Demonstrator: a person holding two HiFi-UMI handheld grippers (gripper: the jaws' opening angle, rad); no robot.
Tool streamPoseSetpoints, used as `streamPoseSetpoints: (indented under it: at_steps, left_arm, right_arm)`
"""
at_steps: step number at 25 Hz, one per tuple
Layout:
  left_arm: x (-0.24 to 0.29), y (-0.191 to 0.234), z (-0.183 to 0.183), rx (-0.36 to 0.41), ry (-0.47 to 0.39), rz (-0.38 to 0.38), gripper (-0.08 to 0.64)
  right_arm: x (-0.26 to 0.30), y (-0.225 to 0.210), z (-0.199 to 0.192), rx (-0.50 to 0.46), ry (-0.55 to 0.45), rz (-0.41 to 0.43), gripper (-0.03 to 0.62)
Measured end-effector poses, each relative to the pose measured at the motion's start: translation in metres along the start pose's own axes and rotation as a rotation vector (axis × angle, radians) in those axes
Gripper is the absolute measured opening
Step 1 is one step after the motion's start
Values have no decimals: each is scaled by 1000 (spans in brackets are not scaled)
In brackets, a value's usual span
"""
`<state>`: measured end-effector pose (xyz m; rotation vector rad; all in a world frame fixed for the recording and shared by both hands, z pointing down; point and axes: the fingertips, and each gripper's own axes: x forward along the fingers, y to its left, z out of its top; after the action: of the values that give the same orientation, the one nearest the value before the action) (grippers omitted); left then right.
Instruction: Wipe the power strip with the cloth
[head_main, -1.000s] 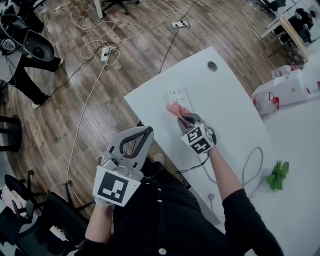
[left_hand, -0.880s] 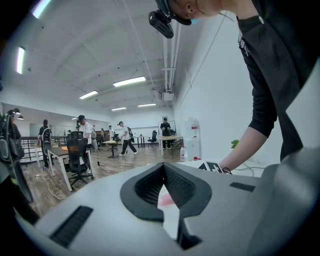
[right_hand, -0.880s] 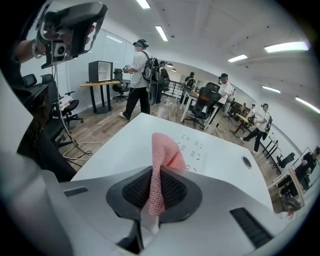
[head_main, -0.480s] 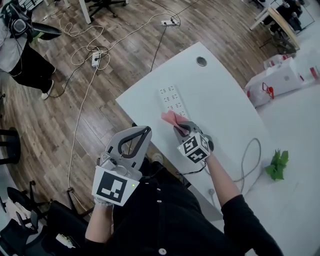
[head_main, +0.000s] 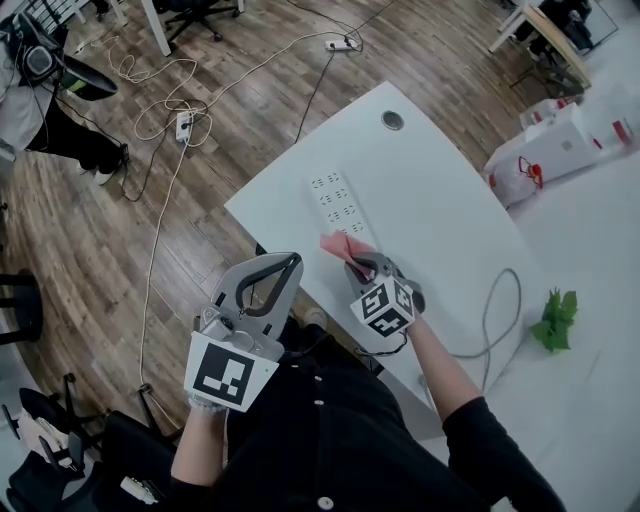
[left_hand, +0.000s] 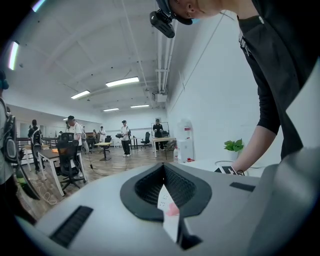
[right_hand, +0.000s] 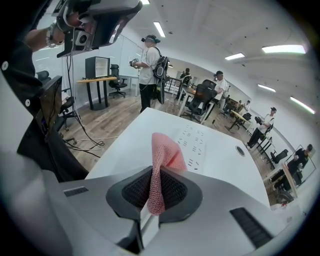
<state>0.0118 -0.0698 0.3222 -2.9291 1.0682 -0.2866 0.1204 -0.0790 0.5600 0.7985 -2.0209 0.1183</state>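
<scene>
A white power strip (head_main: 338, 200) lies on the white table (head_main: 440, 220), near its left edge. My right gripper (head_main: 352, 262) is shut on a pink cloth (head_main: 337, 246), which sits at the strip's near end; whether it touches the strip I cannot tell. In the right gripper view the cloth (right_hand: 161, 160) sticks up from between the jaws of the right gripper (right_hand: 154, 175), with the strip (right_hand: 196, 142) just beyond it. My left gripper (head_main: 284, 264) hangs off the table over my lap, shut and holding nothing. The left gripper (left_hand: 164, 168) points towards the open room.
A grey cable (head_main: 497, 318) loops on the table to the right, beside a green plant sprig (head_main: 556, 322). White bags (head_main: 545, 150) stand at the far right, and a cable grommet (head_main: 392, 120) lies beyond the strip. Cords and another power strip (head_main: 184, 123) lie on the wooden floor.
My right gripper has drawn the cloth back along the power strip towards its near end, uncovering more sockets. The left gripper has stayed in place.
</scene>
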Motion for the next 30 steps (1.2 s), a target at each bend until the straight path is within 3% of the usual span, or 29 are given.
streamPoseSetpoints:
  at_steps: [6, 14, 23, 30]
  left_arm:
    - [2, 0, 2, 8, -3, -11, 14]
    - [7, 3, 9, 26, -5, -11, 14]
    - [12, 1, 19, 50, -8, -21, 14]
    - [15, -4, 29, 73, -21, -31, 14]
  right_arm:
    - [-12, -10, 10, 94, -45, -53, 54]
    - [-63, -47, 47, 285, -223, -209, 54]
    - [-135, -76, 95, 310, -411, -365, 54]
    - [-179, -75, 116, 332, -516, -384, 54]
